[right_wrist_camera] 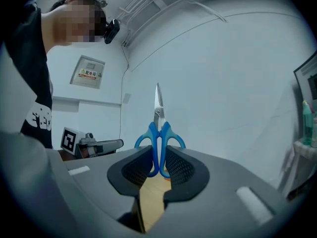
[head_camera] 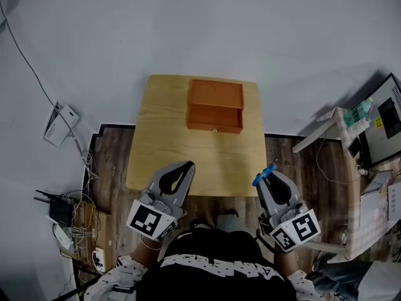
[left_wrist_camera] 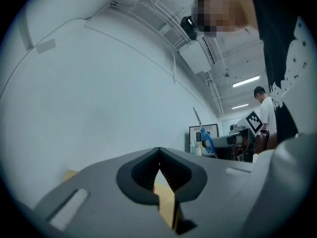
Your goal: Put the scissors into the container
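An orange-brown wooden container [head_camera: 215, 105] with a small knob on its front stands at the far middle of the light wooden table [head_camera: 163, 149]. Blue-handled scissors [right_wrist_camera: 158, 133] stand with their blades pointing up, and my right gripper [right_wrist_camera: 158, 155] is shut on the handles. In the head view that gripper [head_camera: 266, 175] hovers at the table's near right corner, with the blue handles [head_camera: 264, 175] at its tip. My left gripper [head_camera: 187, 166] is over the near left edge, its jaws shut with nothing in them. In the left gripper view the jaw tips of my left gripper [left_wrist_camera: 158, 151] meet, and the scissors [left_wrist_camera: 206, 142] show far off.
Cables and a router [head_camera: 61, 211] lie on the floor at the left. A white stand [head_camera: 341, 127] with a bottle [head_camera: 362, 111] and a monitor [head_camera: 388, 115] is at the right. Another person [left_wrist_camera: 266, 108] stands far back in the left gripper view.
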Motion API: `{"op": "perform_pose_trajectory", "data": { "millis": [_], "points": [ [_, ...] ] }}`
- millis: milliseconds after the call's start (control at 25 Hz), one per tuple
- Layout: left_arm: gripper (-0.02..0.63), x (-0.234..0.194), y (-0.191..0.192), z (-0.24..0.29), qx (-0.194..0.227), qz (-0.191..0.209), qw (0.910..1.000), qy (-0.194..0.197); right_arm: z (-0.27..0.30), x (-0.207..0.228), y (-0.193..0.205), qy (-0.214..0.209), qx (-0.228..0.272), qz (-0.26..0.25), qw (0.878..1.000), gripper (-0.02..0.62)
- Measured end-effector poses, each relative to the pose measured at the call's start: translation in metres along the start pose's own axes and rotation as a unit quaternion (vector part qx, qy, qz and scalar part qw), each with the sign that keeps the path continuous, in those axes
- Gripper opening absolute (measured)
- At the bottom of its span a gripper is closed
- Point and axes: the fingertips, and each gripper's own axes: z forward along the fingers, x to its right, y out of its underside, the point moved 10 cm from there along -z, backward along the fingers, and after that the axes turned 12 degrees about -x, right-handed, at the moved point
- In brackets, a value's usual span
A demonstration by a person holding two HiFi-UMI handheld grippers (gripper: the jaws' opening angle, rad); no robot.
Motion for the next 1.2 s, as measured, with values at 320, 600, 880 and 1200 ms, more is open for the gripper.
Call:
{"op": "perform_pose_trajectory", "data": {
  "millis": [320, 600, 880, 1200],
  "points": [
    [0.000, 0.020, -0.017, 0.021, -0.001, 0.012, 0.9998, -0.016, 0.016, 0.046, -0.005, -0.030, 0.014, 0.004, 0.999, 0.094],
    [0.000, 0.006, -0.035, 0.020, 0.007, 0.029, 0.9953, -0.092, 0.063, 0.071, -0.019, -0.097, 0.017, -0.003, 0.995, 0.094],
    [0.000, -0.002, -0.039, 0.023, -0.038, 0.020, 0.9884, -0.146, 0.104, 0.096, -0.022, -0.138, 0.006, 0.006, 0.990, 0.094],
    [0.000, 0.003, -0.041, 0.039, -0.067, 0.008, 0.9821, -0.176, 0.130, 0.117, -0.023, -0.175, 0.004, 0.015, 0.984, 0.094]
  ]
}}
